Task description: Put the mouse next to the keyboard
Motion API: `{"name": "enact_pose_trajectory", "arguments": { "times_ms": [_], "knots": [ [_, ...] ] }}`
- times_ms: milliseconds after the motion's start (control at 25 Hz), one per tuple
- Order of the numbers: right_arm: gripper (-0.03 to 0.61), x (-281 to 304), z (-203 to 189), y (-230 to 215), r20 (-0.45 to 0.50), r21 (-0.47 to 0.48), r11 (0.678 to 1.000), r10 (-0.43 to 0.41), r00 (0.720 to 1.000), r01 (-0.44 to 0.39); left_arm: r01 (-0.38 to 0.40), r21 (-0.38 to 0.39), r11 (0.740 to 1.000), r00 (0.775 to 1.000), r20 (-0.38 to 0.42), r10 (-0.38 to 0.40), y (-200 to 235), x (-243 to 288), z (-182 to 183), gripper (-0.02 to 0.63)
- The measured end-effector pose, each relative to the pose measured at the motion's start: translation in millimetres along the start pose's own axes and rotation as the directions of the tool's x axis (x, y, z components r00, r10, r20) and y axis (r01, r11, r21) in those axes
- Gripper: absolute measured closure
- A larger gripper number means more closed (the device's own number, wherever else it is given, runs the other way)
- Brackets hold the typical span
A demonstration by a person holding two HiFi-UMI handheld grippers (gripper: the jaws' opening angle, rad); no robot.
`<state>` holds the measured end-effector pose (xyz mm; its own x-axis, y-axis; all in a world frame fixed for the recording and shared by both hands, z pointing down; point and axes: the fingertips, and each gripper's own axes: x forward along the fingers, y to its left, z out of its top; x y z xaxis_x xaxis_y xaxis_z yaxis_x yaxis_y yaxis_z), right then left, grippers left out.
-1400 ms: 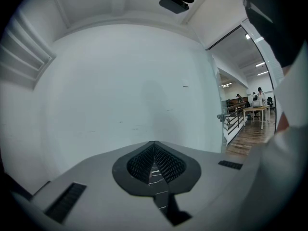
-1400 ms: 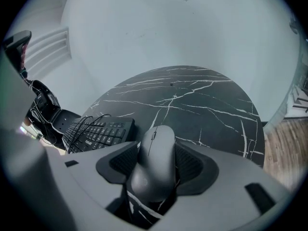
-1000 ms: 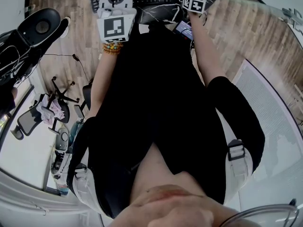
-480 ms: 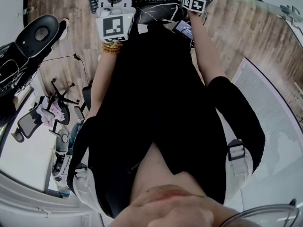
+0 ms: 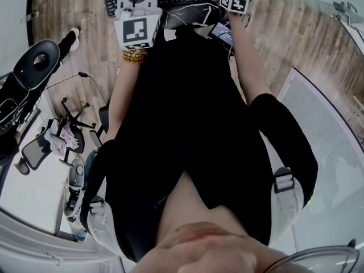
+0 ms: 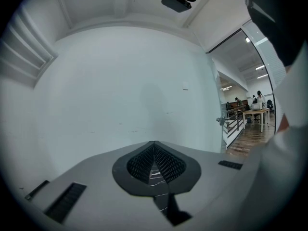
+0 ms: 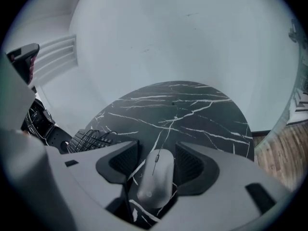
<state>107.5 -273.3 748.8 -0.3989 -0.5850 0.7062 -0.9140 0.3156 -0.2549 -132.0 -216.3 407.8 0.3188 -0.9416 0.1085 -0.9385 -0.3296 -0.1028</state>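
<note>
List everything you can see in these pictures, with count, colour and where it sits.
mouse: one, silver-grey, on the table between the right gripper's jaws
keyboard: one, black, on the table, left of the mouse
table: one, round, black marble with white veins
floor: brown wood planks, around the table
office chairs: at least two, black, at the head view's left
bracelet: one, yellow-orange beads, left wrist
left gripper: one, grey, jaws together, empty
right gripper: one, grey, jaws apart around the mouse
</note>
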Motion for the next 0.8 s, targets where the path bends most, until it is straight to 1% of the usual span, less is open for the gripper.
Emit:
{"name": "enact_pose_trajectory", "arguments": {
  "times_ms": [80,160,240,440,600,800],
  "knots": [
    [0.321,-7.1,17.2,0.3,0.036,0.014,1.0,-0.001,0.999,0.0,0.004,-0.003,1.0,1.0,-0.004,-0.004,-0.8,0.9,0.3,0.6],
    [0.321,-15.1,33.8,1.4,0.076,0.034,0.999,0.007,0.997,-0.009,0.008,0.005,1.0,1.0,0.009,-0.008,-1.9,3.0,3.5,0.6],
    [0.321,-22.6,46.9,3.3,0.109,0.033,0.999,0.016,0.994,-0.019,0.012,0.013,1.0,1.0,0.02,-0.013,-3.8,5.0,6.4,0.6],
    [0.321,-41.7,72.3,10.1,0.169,0.006,0.999,0.042,0.985,-0.043,0.021,-0.007,1.0,0.999,0.038,-0.021,-8.1,9.0,9.4,0.6],
    [0.321,-61.4,97.0,20.3,0.232,-0.023,0.998,0.067,0.97,-0.064,0.029,0.004,1.0,0.999,0.03,-0.029,-11.6,11.9,10.8,0.6],
    [0.321,-81.1,123.2,46.7,0.286,-0.088,0.99,0.129,0.949,-0.108,0.039,0.008,0.999,0.998,0.049,-0.039,-15.9,15.2,16.2,0.6]
  ]
}}
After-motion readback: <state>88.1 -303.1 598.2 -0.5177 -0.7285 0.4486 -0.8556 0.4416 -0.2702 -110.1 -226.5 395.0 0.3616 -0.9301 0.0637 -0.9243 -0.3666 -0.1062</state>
